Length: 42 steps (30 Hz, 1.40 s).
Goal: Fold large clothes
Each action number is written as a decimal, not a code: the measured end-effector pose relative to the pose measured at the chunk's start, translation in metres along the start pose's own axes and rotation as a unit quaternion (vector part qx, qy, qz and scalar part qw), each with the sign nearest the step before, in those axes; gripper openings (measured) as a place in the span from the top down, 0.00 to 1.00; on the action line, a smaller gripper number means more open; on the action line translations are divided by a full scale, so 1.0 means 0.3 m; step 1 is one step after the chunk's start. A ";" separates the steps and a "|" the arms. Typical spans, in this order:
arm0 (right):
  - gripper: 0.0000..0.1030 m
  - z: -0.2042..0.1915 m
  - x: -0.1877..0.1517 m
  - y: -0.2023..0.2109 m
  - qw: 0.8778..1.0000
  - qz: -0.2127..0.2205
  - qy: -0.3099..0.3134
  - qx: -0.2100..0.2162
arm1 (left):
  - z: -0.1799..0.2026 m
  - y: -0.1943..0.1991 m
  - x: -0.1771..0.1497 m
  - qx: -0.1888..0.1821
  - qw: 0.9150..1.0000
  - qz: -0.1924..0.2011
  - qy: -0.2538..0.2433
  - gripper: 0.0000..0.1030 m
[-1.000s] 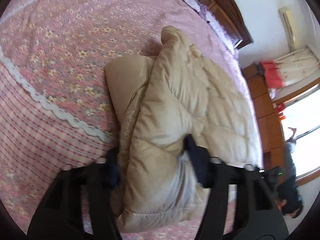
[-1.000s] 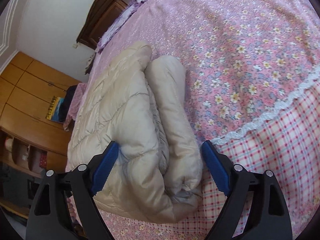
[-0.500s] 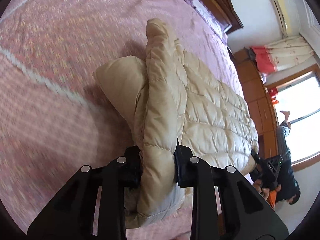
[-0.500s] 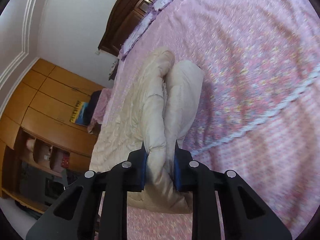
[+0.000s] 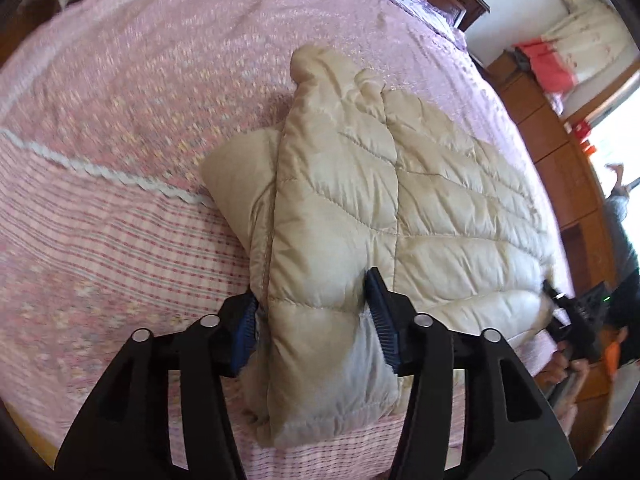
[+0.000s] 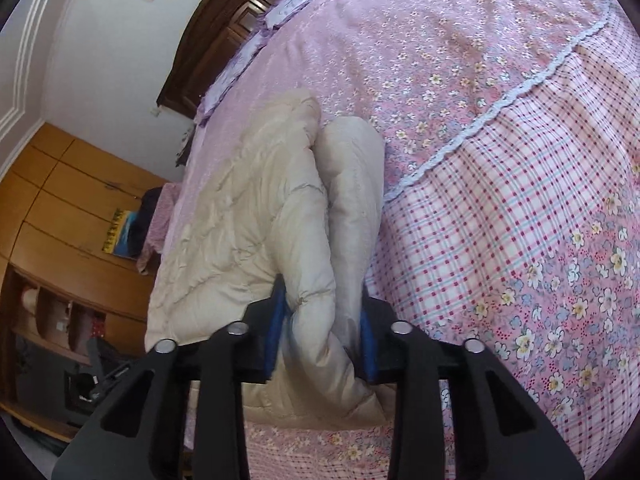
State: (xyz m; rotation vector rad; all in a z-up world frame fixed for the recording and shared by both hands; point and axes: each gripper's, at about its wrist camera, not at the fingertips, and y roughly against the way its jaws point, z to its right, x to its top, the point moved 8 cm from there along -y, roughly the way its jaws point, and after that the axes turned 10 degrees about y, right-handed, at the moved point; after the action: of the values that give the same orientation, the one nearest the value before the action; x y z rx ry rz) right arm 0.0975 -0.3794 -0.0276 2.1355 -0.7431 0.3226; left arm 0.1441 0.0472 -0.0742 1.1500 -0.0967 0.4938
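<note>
A beige quilted down jacket [image 5: 400, 184] lies folded on the pink bed. My left gripper [image 5: 316, 316] straddles the jacket's near left corner with its jaws apart, the blue pads [image 5: 382, 316] resting against the puffy fold. My right gripper [image 6: 320, 340] is shut on the jacket [image 6: 256, 200] at its near right corner, pinching the thick folded edge. The right gripper also shows in the left wrist view [image 5: 576, 316] at the jacket's far corner.
The pink floral bedspread [image 5: 140, 80] with a white lace trim [image 6: 500, 100] covers the bed. A dark wooden headboard [image 6: 224, 20] is at the far end. Wooden wardrobes [image 6: 60, 208] stand beside the bed. A window and red curtain [image 5: 544, 64] are at the right.
My left gripper's jaws have opened from a tight pinch on the jacket's fold. The right gripper stays clamped, and the jacket has come down lower onto the bed.
</note>
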 end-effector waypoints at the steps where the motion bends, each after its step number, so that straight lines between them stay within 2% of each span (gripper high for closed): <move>1: 0.56 0.004 -0.011 0.010 1.000 0.001 0.002 0.000 | -0.008 0.019 0.007 0.005 1.000 0.005 -0.006 0.46; 4: 0.44 0.000 -0.012 0.040 1.000 0.007 0.015 0.003 | 0.012 0.087 0.009 0.018 0.999 0.031 -0.024 0.43; 8: 0.37 0.010 -0.022 0.083 0.999 0.015 0.027 0.008 | 0.066 0.172 0.027 0.031 0.996 0.065 -0.054 0.40; 11: 0.32 0.018 -0.032 0.078 0.999 0.010 0.031 0.012 | 0.151 0.198 0.042 0.007 0.994 0.072 -0.076 0.39; 16: 0.31 0.057 -0.052 0.065 1.000 -0.003 0.020 0.017 | 0.295 0.131 0.012 -0.026 0.994 0.040 -0.102 0.39; 23: 0.30 0.042 0.009 -0.010 0.999 -0.013 0.012 0.037 | 0.436 0.000 -0.103 -0.032 0.991 0.003 -0.133 0.39; 32: 0.27 0.011 0.014 -0.089 0.995 -0.044 0.018 0.085 | 0.455 -0.142 -0.169 0.029 0.983 -0.012 -0.179 0.38; 33: 0.28 0.007 0.013 -0.092 0.994 -0.045 0.017 0.096 | 0.450 -0.155 -0.172 0.032 0.983 -0.014 -0.179 0.38; 35: 0.37 -0.007 0.013 -0.097 0.992 -0.050 0.010 0.119 | 0.445 -0.170 -0.182 0.038 0.983 -0.015 -0.182 0.38; 37: 0.52 -0.015 0.016 -0.094 0.990 -0.047 0.001 0.135 | 0.439 -0.178 -0.188 0.041 0.982 -0.015 -0.186 0.38; 40: 0.64 -0.042 0.020 -0.070 0.987 -0.038 0.004 0.153 | 0.429 -0.191 -0.189 0.041 0.981 -0.021 -0.188 0.38; 42: 0.67 -0.089 0.035 -0.043 0.986 -0.030 0.014 0.163 | 0.427 -0.199 -0.195 0.041 0.981 -0.023 -0.190 0.38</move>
State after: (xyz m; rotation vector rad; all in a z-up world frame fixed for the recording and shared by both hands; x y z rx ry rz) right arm 0.1144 -0.3565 -0.0143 2.4504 -0.6430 0.4683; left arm 0.1397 -0.1047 -0.0904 1.3148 -0.3834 0.2329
